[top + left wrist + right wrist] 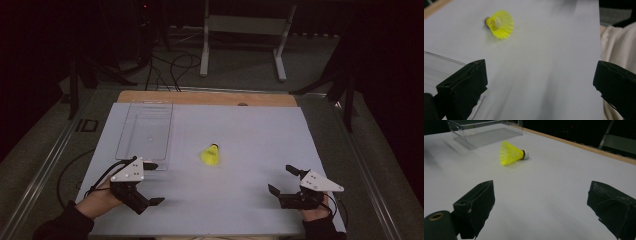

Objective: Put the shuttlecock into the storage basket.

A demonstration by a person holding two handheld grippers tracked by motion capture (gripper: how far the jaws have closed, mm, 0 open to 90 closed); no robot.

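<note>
Shuttlecock (210, 154), one only, lies on its side near the middle of the desk (250, 130), well apart from every edge, with bare pale surface open around it on all sides. Its skirt is bright yellow mesh, flaring wide, and its small rounded head is white with a dark band, pointing toward the far wooden edge. One clear plastic box (145, 134) sits just to its left, near the far left corner, not touching it. Two tongs rest low at the near edge: the left tongs (152, 184) beside the box's near end, the right tongs (281, 180) well apart, both spread wide and gripping nothing.
</note>
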